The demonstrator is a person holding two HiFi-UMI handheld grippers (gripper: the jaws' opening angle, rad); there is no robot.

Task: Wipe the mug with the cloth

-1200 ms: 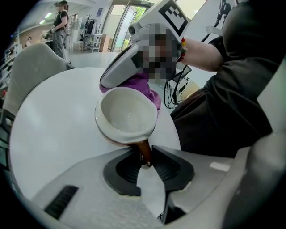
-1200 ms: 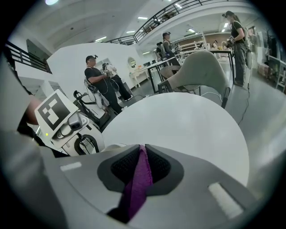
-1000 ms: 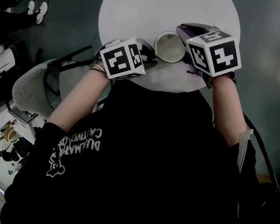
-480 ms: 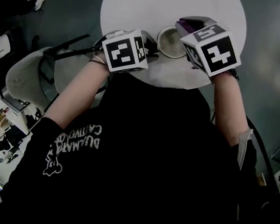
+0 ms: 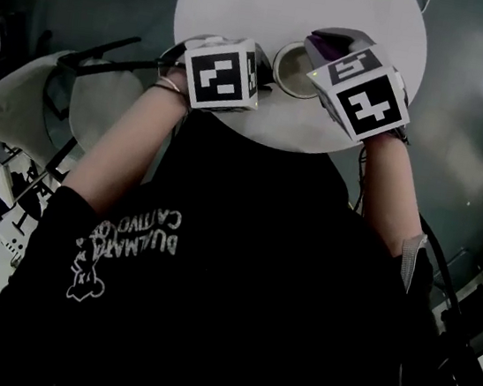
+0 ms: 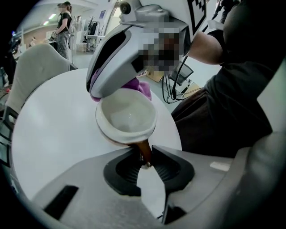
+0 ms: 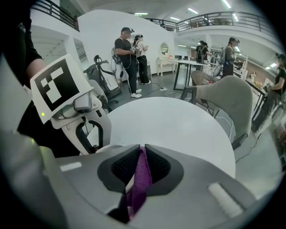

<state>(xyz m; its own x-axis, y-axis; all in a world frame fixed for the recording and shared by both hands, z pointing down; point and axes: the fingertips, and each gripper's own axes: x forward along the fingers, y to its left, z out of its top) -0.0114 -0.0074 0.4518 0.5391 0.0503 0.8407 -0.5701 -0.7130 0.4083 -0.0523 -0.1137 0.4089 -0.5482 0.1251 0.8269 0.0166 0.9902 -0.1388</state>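
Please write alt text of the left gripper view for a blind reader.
The left tool grips a mug by its brown handle over a white table. The right tool holds a purple cloth at the mug's far rim.

Round white table [image 5: 240,9]; grey floor [image 5: 473,131]; pale chair [image 7: 225,96]; upper balcony railing [image 7: 223,18]; bright ceiling lights [image 7: 193,10].

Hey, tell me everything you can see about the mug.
The mug is a small round cup, pale cream inside and glossy brown outside. It looks ceramic and is empty. It stands roughly upright over the near part of the white table; whether it rests on it is unclear. The left tongs pinch its brown handle. The purple cloth, held in the right tongs, meets its far rim.
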